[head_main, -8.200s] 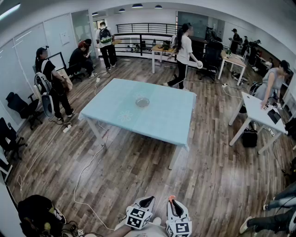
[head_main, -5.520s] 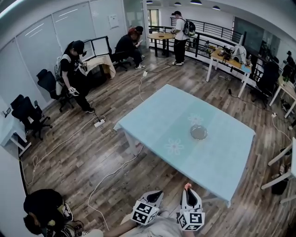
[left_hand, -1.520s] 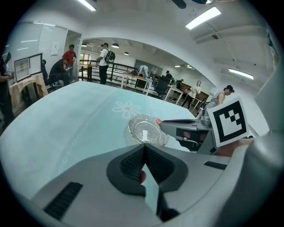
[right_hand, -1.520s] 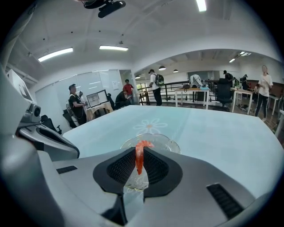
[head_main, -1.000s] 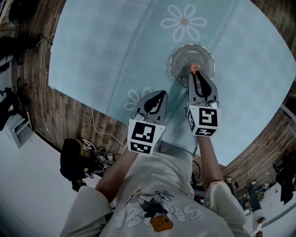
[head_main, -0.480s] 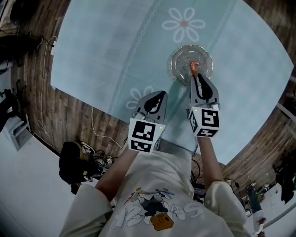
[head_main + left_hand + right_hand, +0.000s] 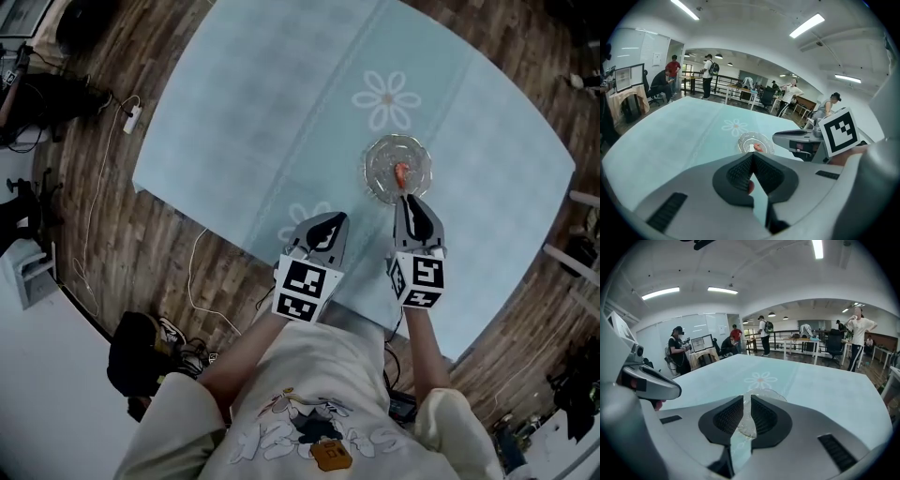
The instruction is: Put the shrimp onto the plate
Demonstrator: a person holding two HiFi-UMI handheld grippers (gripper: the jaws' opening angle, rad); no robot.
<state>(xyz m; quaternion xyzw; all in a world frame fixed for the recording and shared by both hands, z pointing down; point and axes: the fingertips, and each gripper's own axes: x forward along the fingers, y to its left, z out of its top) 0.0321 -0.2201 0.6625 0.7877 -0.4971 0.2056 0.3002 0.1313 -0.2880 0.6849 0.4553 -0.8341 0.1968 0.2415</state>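
Note:
A clear glass plate (image 7: 380,157) stands on the pale blue tablecloth (image 7: 281,103), and a small orange shrimp (image 7: 401,173) lies in it. My right gripper (image 7: 409,198) hovers at the plate's near rim with its jaws a narrow gap apart and nothing between them. In the right gripper view the plate (image 7: 771,393) shows just past the right gripper (image 7: 746,400); the shrimp is hidden there. My left gripper (image 7: 329,219) hangs to the plate's left, shut and empty. The left gripper view shows the left gripper (image 7: 751,156), the plate (image 7: 743,139), the shrimp (image 7: 758,148) and the right gripper (image 7: 777,137).
A white flower print (image 7: 386,97) lies beyond the plate and another (image 7: 302,214) under my left gripper. The table's near edge (image 7: 216,234) runs just below the grippers over wood floor. People and desks (image 7: 764,336) stand far off across the room.
The shrimp was at the right gripper's tips over the plate; now it lies in the plate and the gripper has drawn back to the near rim. The left gripper kept its place.

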